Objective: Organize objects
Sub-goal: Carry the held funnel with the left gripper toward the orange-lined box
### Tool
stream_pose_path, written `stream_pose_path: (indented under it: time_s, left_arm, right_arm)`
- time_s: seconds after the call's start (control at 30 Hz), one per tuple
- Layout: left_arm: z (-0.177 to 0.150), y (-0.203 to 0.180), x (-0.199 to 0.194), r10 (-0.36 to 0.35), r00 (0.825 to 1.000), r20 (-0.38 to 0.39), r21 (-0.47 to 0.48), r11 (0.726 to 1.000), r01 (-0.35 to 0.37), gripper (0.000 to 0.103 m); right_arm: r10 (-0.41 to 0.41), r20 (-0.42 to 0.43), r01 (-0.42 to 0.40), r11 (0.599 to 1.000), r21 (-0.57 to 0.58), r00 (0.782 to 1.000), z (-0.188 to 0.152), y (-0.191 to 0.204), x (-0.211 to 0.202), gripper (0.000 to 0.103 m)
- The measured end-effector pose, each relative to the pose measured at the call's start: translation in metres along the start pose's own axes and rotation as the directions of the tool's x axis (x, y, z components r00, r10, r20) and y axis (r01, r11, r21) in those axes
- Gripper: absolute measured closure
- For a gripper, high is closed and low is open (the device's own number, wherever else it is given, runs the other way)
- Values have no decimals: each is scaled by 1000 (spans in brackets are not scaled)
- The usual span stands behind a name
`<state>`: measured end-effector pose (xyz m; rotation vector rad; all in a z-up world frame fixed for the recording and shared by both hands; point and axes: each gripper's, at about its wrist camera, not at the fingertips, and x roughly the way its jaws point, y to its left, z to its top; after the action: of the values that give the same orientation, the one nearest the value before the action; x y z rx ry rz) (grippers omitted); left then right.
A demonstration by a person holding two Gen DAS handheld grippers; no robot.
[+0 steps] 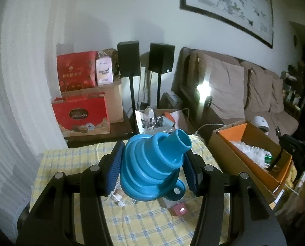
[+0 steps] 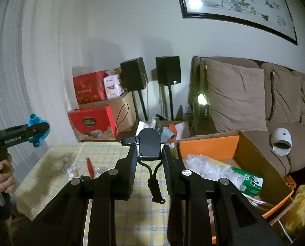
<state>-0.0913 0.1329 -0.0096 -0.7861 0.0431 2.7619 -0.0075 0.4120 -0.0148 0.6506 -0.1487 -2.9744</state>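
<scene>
Blue silicone funnel (image 1: 155,164) sits clamped in my left gripper (image 1: 152,168), pads pressing its collapsed skirt from both sides, spout tilted up and away; squeezing the widest ribs looks like the surest hold on something this soft. It hangs above the yellow checked cloth (image 1: 74,164), clear of the small clutter beneath. My right gripper (image 2: 149,153) is narrowed on a black clip-like gadget (image 2: 149,143), its strap (image 2: 155,182) dangling between the fingers. Right of both, the orange-lined cardboard box (image 2: 209,146) stands open: likely destination, so both loads are carried raised.
</scene>
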Motion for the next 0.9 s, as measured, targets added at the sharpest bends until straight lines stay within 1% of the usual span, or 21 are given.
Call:
stream_pose_path:
  time_s: [0.23, 0.5, 0.67, 0.9]
  left_arm:
    - [5, -9, 2, -10, 1000, 7, 10, 1000, 10, 52]
    - [10, -24, 12, -56, 998, 8, 12, 998, 56, 51]
    - [12, -25, 20, -58, 998, 4, -5, 998, 58, 51]
    - [12, -35, 22, -66, 998, 4, 15, 998, 66, 51]
  right_arm:
    - [-8, -5, 8, 1000, 16, 1000, 0, -11, -1, 79]
    - [-19, -23, 19, 1000, 22, 1000, 1, -18, 0, 79]
    - [-30, -23, 31, 999, 27, 999, 2, -24, -1, 79]
    - [-47, -27, 48, 998, 46, 999, 1, -36, -2, 79]
